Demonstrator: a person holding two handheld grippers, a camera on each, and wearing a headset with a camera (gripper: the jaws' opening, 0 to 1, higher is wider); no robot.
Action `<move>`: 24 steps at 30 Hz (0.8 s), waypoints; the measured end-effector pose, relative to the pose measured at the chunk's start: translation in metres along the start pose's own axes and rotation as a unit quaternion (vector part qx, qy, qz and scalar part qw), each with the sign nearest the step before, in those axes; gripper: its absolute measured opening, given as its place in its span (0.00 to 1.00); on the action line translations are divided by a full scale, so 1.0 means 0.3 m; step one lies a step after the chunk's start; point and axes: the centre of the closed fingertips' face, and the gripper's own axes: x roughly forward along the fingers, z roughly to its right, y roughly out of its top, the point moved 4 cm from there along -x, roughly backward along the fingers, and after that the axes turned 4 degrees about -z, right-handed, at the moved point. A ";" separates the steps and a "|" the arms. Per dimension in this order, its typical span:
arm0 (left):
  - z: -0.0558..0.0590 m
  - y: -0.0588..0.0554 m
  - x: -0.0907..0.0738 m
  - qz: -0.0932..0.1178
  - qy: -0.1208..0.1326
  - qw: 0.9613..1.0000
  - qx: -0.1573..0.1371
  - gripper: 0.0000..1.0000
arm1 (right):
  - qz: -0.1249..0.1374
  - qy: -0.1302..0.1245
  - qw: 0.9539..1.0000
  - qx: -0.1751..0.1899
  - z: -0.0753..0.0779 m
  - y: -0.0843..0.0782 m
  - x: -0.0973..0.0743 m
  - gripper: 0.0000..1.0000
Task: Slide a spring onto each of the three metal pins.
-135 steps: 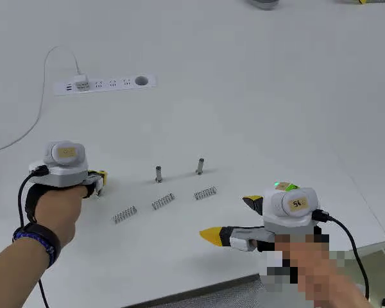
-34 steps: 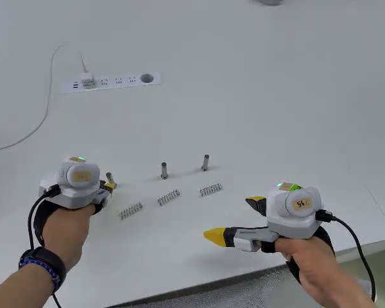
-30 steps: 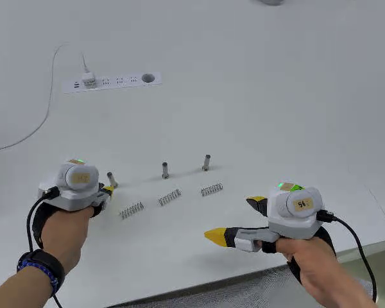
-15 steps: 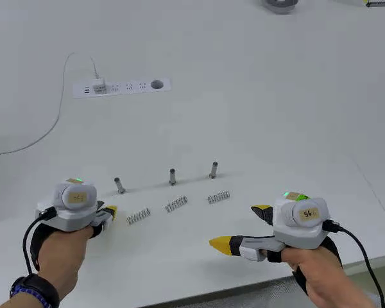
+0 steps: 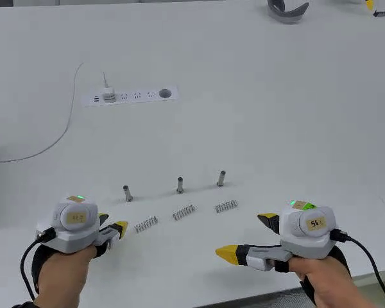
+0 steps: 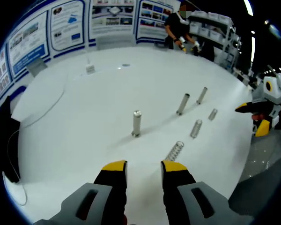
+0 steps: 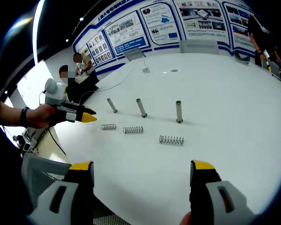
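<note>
Standing upright in a row on the white workbench [image 5: 276, 128]: three short grey metal pins [image 5: 179, 185], all bare. Three small coiled steel springs [image 5: 184, 212] lie flat just in front, one near each pin, none touching. Left gripper [image 6: 144, 166] sits at the row's left end, jaws slightly apart, holding nothing. Right gripper [image 7: 141, 165] sits off the right end, jaws spread wide, empty. A white power strip [image 5: 129, 96] lies well behind.

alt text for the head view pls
Three pins stand in a row on a white table, a spring lying before each. Nearer the camera, the left gripper and right gripper are held open. A power strip lies farther back.
</note>
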 end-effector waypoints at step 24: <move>-0.009 -0.016 -0.101 0.027 -0.024 0.999 -0.008 0.50 | -0.003 -0.001 1.000 -0.015 0.005 0.016 0.009 0.87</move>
